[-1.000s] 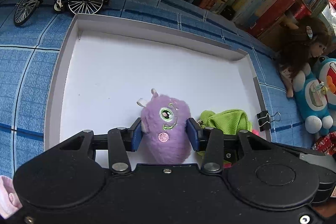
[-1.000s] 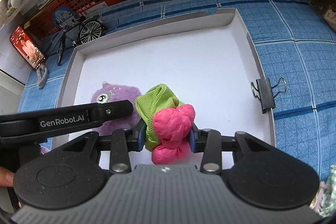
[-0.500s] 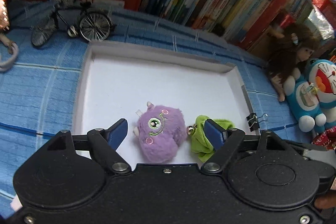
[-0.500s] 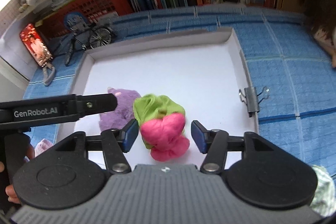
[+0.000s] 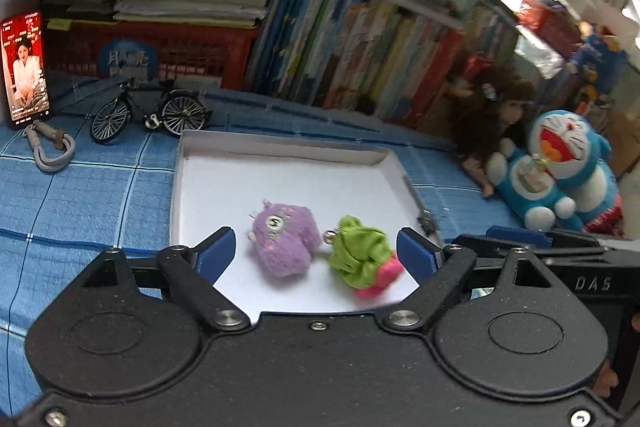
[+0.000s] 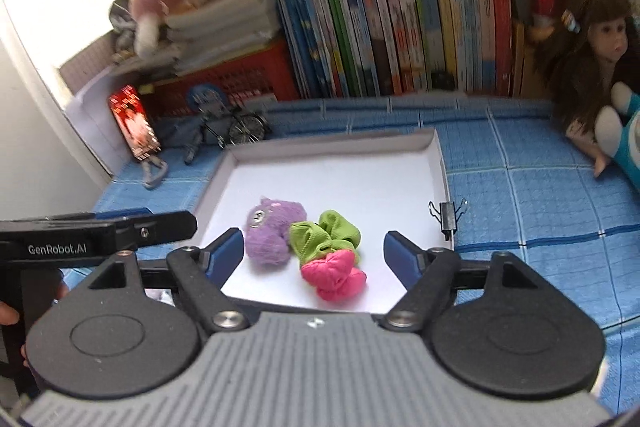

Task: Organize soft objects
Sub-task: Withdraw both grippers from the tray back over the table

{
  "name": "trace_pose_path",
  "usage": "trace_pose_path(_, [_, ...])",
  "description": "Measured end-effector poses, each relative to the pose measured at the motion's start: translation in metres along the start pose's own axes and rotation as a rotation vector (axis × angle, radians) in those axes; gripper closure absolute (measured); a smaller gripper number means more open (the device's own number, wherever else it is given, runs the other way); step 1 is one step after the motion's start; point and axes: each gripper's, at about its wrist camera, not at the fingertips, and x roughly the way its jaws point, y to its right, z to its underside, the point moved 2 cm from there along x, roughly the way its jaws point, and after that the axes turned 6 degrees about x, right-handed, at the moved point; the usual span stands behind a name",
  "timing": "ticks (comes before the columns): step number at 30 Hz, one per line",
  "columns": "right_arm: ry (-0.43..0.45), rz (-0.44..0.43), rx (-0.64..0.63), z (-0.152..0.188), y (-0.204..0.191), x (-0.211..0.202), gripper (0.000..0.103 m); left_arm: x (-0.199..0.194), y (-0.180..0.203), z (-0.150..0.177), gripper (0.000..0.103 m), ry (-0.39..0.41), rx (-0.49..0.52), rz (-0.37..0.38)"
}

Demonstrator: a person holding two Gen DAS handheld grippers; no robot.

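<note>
A purple plush monster (image 5: 285, 243) (image 6: 270, 233) lies in the white tray (image 5: 280, 167) (image 6: 340, 167) near its front edge. Beside it on the right lies a green and pink soft toy (image 5: 362, 263) (image 6: 328, 255), touching the purple one. My left gripper (image 5: 316, 253) hangs above and in front of both toys, its jaws still opening, with nothing held between them. My right gripper (image 6: 314, 255) is likewise raised clear of the toys, its jaws opening and empty. The left gripper's body (image 6: 100, 233) shows at the left of the right wrist view.
A blue checked cloth (image 5: 80, 195) covers the surface. A model bicycle (image 5: 150, 111), a phone (image 5: 25, 67) and a carabiner (image 5: 52, 149) lie at the back left. Books (image 6: 400, 27) line the back. A doll (image 6: 592, 43) and a blue plush cat (image 5: 560, 171) sit right. A binder clip (image 6: 448, 217) grips the tray's right edge.
Both grippers have let go of the toys, opened wide and pulled up and back from the tray. The purple plush and the green and pink toy now lie free in the tray.
</note>
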Motion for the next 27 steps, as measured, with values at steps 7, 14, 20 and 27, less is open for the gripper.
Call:
trace_pose_path(7, [0.112, -0.021, -0.047, 0.024, -0.002, -0.043, 0.014, -0.036, 0.024, 0.029, 0.013, 0.076, 0.070, 0.025])
trace_pose_path(14, [0.204, -0.025, -0.096, 0.059, -0.002, -0.072, 0.008, -0.063, 0.038, 0.066, 0.011, 0.144, 0.110, 0.042])
trace_pose_path(20, [0.302, -0.003, -0.129, 0.101, 0.003, -0.085, 0.001, -0.081, 0.039, 0.110, 0.007, 0.210, 0.095, 0.063])
trace_pose_path(27, [0.358, 0.046, -0.143, 0.144, 0.010, -0.090, 0.000, -0.097, 0.034, 0.148, 0.004, 0.253, 0.061, 0.030])
